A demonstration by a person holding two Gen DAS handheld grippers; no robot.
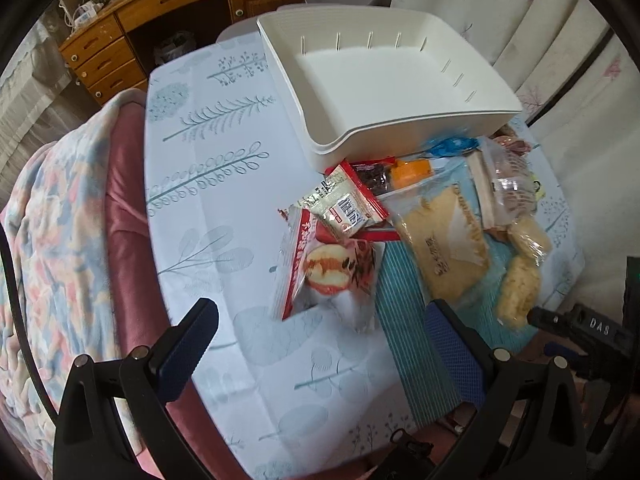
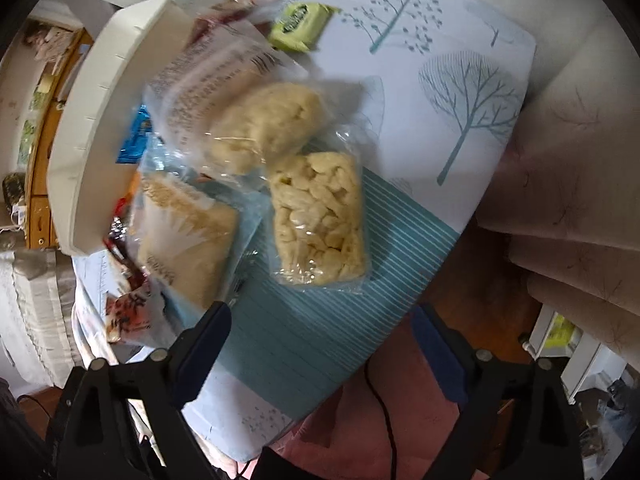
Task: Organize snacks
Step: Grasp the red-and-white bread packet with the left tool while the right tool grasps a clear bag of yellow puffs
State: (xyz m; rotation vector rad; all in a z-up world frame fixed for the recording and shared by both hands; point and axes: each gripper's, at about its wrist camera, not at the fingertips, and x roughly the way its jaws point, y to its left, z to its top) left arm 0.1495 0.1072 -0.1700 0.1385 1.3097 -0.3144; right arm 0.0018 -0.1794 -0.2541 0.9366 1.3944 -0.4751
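With both the left gripper (image 1: 320,344) and right gripper (image 2: 320,344) wide open and empty, the right should straddle the puffed-rice packet (image 2: 320,220) lying beside the white bin (image 1: 384,80), closing across its narrow width.

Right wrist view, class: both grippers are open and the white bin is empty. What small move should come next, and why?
Probably ease the right gripper forward and down over the clear pack of pale puffed snack. It lies nearest, on top of the striped mat, with nothing over it, and the white bin holds nothing yet.
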